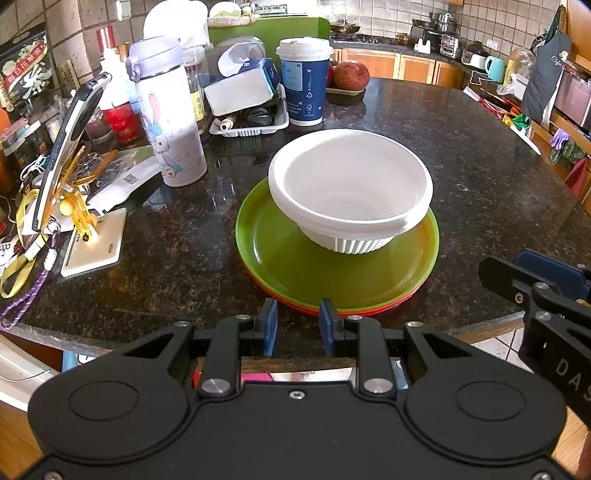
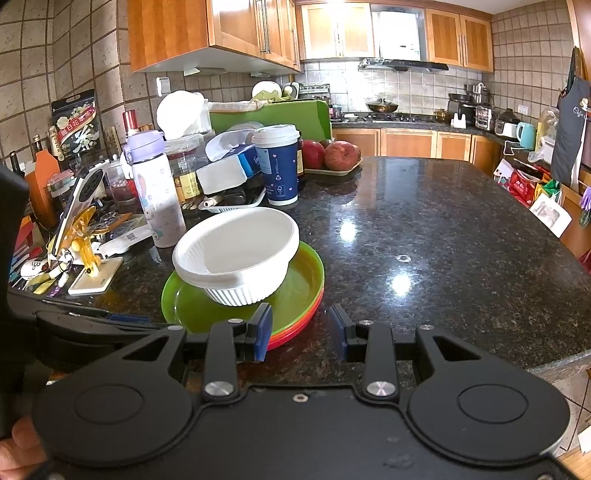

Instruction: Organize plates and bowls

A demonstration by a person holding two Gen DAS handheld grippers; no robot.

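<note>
Granite counter [image 2: 443,240] — range hood [image 2: 402,65] only rightward.

White bowls [image 1: 351,192] nested, resting on green plate [image 1: 295,258] atop red and orange plates [image 1: 295,305], all on dark speckled tabletop [image 1: 480,166]. Left gripper [image 1: 298,328] just short of the stack, blue-padded fingers [image 1: 271,325] parted, empty. Right gripper [image 1: 546,284] at right edge. Behind: blue paper cup [image 1: 304,85], bunny-print bottle [image 1: 170,118], apple [image 1: 351,75].

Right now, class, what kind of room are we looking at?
Most likely a home kitchen: a gas stove under a range hood, wooden wall cabinets, and a granite counter.
</note>
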